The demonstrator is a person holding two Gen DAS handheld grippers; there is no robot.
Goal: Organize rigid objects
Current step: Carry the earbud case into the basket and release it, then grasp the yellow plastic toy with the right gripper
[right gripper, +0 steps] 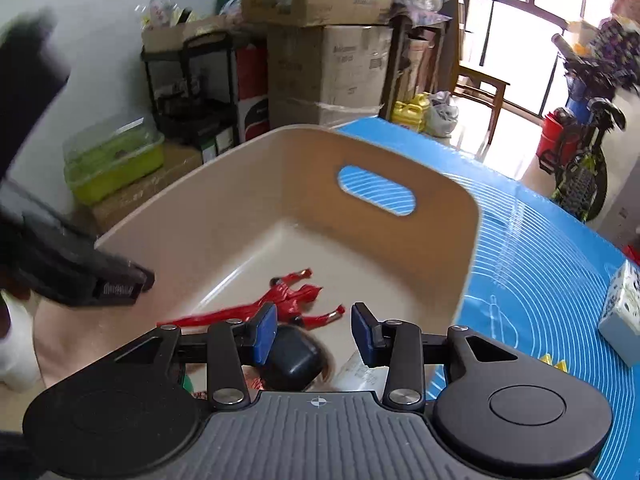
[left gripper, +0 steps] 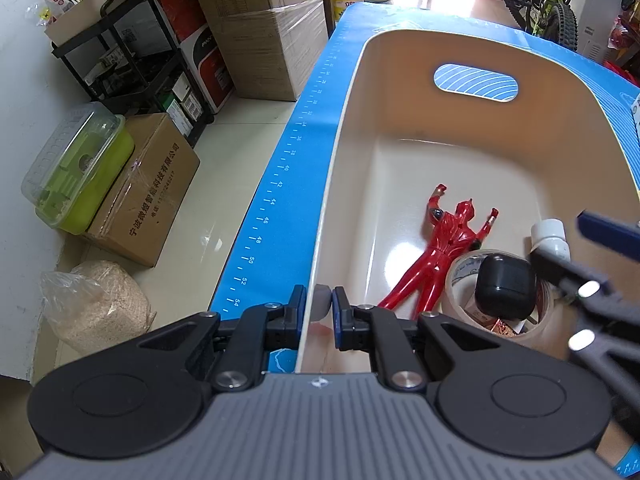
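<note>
A cream plastic bin point(left gripper: 348, 128) with a handle slot stands on the blue mat point(left gripper: 280, 184). My left gripper point(left gripper: 319, 304) is shut on the bin's near left rim. Inside lie a red toy figure point(left gripper: 440, 248), a tape roll point(left gripper: 460, 280), a black case point(left gripper: 504, 284) resting on the roll, and a white pipe fitting point(left gripper: 550, 236). My right gripper point(right gripper: 314, 330) is open and empty above the black case point(right gripper: 294, 356), over the bin point(right gripper: 460, 240). The red figure point(right gripper: 288, 300) lies just beyond its fingers.
A white patterned box point(right gripper: 622, 312) and small yellow pieces point(right gripper: 554, 362) lie on the mat at the right. Left of the table stand cardboard boxes point(left gripper: 148, 196), a green container point(left gripper: 80, 172), a black rack point(left gripper: 132, 52) and a bag of grain point(left gripper: 96, 304). A bicycle point(right gripper: 584, 160) stands beyond the table.
</note>
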